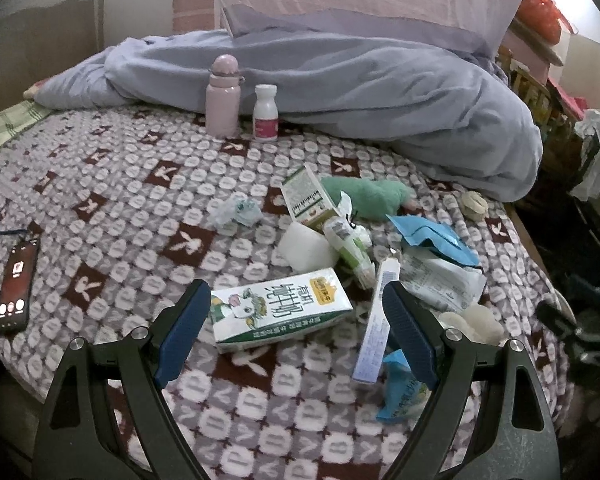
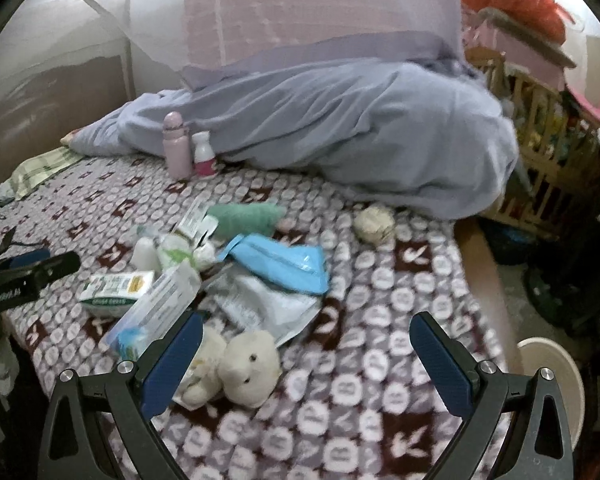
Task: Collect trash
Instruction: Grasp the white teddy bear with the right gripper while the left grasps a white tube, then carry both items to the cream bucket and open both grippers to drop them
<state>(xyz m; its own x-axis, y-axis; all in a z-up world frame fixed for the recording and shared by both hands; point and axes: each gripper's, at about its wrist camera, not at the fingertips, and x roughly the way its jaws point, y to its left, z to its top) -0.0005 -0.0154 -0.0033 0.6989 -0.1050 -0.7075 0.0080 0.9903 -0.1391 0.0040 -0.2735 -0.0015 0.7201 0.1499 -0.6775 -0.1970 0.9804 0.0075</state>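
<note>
On bed blanket (image 1: 112, 200), left wrist view: left gripper (image 1: 296, 300) jaws spread, empty, milk carton (image 1: 280, 312) lying flat between them; wrappers, blue packet (image 1: 436, 240) heaped just beyond; phone (image 1: 16, 284) far left.

Right wrist view: right gripper (image 2: 306, 336) jaws spread, empty, above blanket; white plush toy (image 2: 248, 364) by left finger; trash pile (image 2: 236, 276) beyond.

pink bottle (image 1: 222, 97), rabbit-patterned blanket (image 1: 140, 200)

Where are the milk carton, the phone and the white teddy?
milk carton (image 1: 282, 312): left wrist view, on its printed top face.
phone (image 1: 16, 286): left wrist view, on the middle of its screen.
white teddy (image 2: 248, 366): right wrist view, on its face.
</note>
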